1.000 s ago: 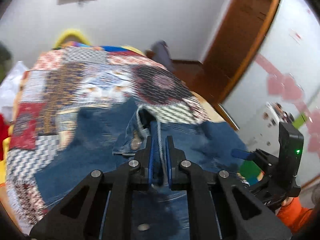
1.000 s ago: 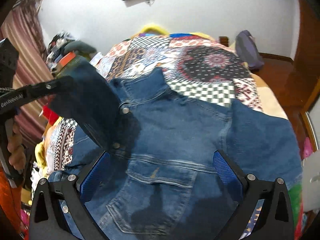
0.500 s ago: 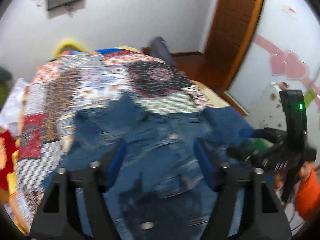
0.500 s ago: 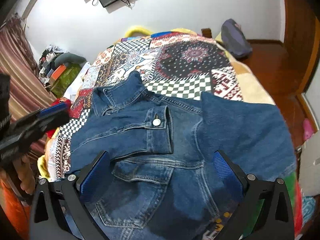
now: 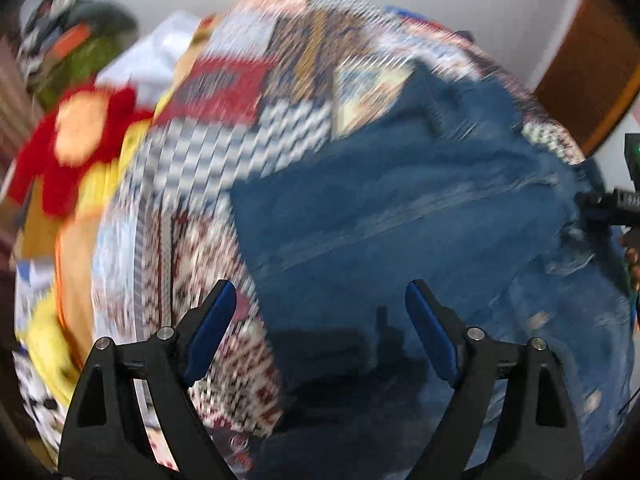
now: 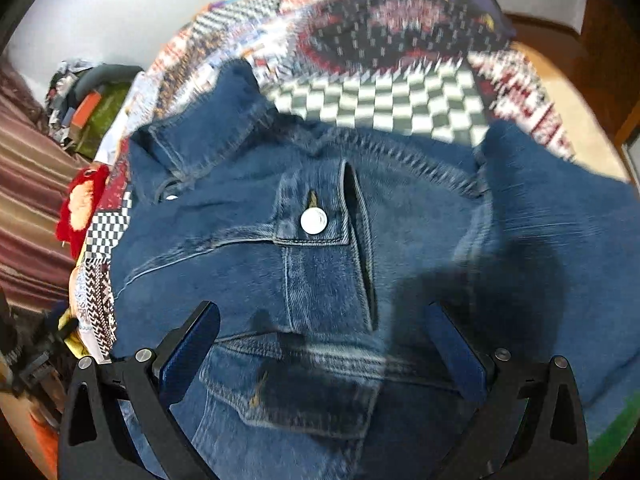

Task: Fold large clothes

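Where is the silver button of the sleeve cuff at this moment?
In the right wrist view, the silver button sits near the picture's middle, on the sleeve cuff folded across the denim jacket, below the collar and above the open right gripper.

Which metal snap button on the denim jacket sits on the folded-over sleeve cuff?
The large bright snap button, centred on the cuff; the smaller one sits beneath the collar.

You get even, soft indoor light; heavy motion blur smears the patchwork bedspread in your left view, the denim jacket stays sharper centrally, gripper shadows darken it, fisheye corners vignette black
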`<state>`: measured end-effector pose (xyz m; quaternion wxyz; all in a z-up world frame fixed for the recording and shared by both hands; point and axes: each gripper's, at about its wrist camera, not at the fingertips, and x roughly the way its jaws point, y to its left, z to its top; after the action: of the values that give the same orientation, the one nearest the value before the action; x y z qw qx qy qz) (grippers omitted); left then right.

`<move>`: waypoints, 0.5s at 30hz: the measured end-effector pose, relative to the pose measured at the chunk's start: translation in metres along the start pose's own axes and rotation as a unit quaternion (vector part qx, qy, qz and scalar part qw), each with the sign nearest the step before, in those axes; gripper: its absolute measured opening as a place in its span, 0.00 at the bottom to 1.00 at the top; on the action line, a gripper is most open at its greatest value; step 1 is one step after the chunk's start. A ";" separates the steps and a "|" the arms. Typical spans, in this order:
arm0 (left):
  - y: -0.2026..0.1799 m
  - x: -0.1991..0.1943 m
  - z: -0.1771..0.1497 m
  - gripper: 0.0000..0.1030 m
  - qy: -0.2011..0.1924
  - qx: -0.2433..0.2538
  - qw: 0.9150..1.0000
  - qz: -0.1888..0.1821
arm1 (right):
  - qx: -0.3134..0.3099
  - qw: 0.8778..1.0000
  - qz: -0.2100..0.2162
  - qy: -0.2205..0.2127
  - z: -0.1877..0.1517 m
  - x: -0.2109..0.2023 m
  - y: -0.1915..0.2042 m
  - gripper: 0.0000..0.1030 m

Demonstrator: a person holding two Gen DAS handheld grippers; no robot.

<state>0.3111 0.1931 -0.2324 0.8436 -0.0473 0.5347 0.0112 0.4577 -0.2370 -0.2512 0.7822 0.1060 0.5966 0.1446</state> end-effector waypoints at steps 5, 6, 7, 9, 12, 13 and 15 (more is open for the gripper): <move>0.027 0.035 -0.042 0.84 0.057 -0.024 0.998 -0.004 | -0.004 1.000 -0.021 0.015 0.008 0.026 0.005 0.98; 0.030 0.040 -0.050 0.85 0.063 -0.034 0.997 -0.016 | -0.015 0.999 -0.029 0.013 0.008 0.030 0.010 0.95; 0.033 0.043 -0.054 0.85 0.066 -0.042 0.997 -0.026 | -0.034 0.999 -0.040 0.012 0.007 0.033 0.016 0.87; 0.039 0.050 -0.061 0.89 0.069 -0.067 0.994 -0.044 | -0.074 0.995 -0.061 0.009 0.005 0.039 0.029 0.74; 0.044 0.056 -0.065 0.92 0.068 -0.082 0.993 -0.052 | -0.108 0.991 -0.074 0.000 0.001 0.039 0.044 0.56; 0.044 0.057 -0.066 0.92 0.068 -0.082 0.993 -0.052 | -0.112 0.991 -0.074 -0.005 0.000 0.037 0.047 0.44; 0.042 0.055 -0.067 0.92 0.065 -0.076 0.994 -0.045 | -0.114 0.990 -0.084 -0.024 0.001 0.027 0.051 0.26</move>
<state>0.2714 0.2268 -0.3130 0.8005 -0.1358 0.5836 0.0111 0.4602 -0.1800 -0.2586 0.8126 -0.0304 0.5643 0.1428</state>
